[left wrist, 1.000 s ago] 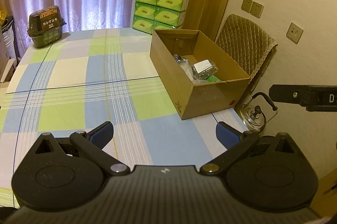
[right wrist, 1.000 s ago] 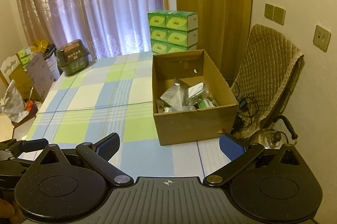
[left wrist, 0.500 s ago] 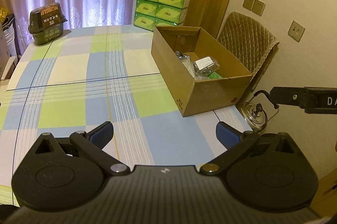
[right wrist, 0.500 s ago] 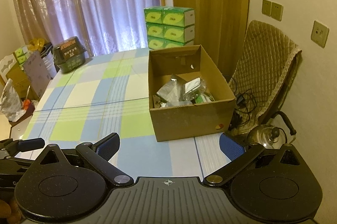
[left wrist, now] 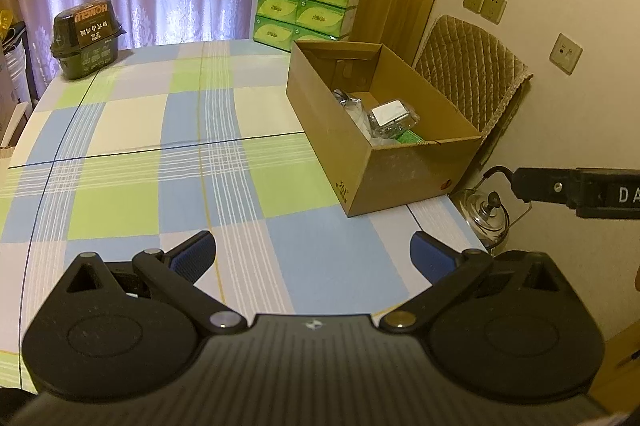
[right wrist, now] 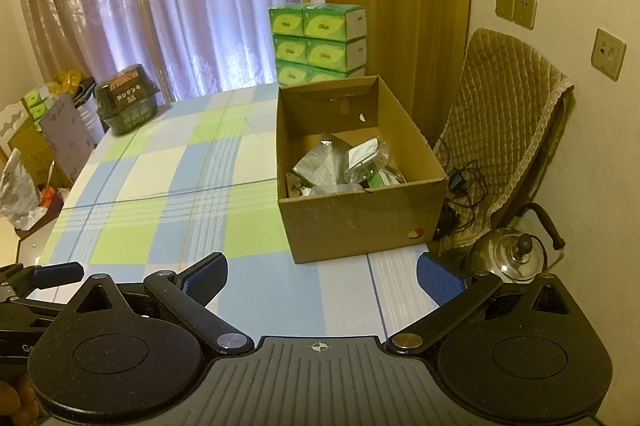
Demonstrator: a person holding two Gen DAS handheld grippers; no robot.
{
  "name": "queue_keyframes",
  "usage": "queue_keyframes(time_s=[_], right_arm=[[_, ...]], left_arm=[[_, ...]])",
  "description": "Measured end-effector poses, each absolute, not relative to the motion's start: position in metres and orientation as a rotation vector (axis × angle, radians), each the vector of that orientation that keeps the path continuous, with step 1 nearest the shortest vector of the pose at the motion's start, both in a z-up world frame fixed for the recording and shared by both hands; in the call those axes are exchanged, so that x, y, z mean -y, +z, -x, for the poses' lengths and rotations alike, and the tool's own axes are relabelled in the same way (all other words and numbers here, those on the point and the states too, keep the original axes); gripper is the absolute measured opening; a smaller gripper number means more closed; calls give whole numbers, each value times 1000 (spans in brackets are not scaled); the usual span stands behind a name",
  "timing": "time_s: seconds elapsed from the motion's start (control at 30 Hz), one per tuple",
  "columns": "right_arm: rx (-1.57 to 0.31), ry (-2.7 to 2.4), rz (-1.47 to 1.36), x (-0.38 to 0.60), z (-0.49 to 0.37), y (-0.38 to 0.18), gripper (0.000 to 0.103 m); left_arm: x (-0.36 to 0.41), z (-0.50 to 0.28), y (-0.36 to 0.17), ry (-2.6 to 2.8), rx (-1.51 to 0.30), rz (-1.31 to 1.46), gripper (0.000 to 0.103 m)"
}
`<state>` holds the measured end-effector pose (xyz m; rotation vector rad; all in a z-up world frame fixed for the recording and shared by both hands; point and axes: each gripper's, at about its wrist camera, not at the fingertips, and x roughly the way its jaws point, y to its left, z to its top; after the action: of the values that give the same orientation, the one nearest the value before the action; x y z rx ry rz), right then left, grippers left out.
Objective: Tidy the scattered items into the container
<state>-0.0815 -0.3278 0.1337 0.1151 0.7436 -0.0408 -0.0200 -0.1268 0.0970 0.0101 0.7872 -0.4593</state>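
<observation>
Items [right wrist: 344, 165] lay inside the box [right wrist: 360, 226], silvery packets and a clear-wrapped pack heaped at its near end, with a strip of green showing among them. Nearest the cameras, the left hand-held gripper [left wrist: 312, 258] hung above the table [left wrist: 140, 153] with its blue-padded fingers [left wrist: 194, 256] spread wide and nothing between them; the right hand-held gripper [right wrist: 320, 278] hung likewise, spread wide and empty, above the table's near edge. In the left wrist view a black bar of the right hand-held gripper reached in from the right edge, and in the right wrist view part of the left one showed at the lower left. Just beyond the fingers stretched the checked cloth of blue, green and cream, bare in the middle. The box stood open on the right side of the table, close to its right edge. Off that edge, lower down, sat a metal kettle [right wrist: 508, 258], and behind it a quilted chair [right wrist: 508, 129] with dark cables [right wrist: 460, 185] at its foot. At the far left corner of the table stood a dark tub [left wrist: 86, 37]. At the far end, behind the box, green cartons [right wrist: 320, 41] were stacked before the curtain [right wrist: 160, 5].
</observation>
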Motion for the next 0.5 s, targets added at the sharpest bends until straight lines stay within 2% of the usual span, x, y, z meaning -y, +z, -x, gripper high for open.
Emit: queue_keyframes(time_s=[0.5], right_arm=[[-747,-47,-129,333,80,131,103]], left_arm=[[131,18,95,-461,-788,-15,102]])
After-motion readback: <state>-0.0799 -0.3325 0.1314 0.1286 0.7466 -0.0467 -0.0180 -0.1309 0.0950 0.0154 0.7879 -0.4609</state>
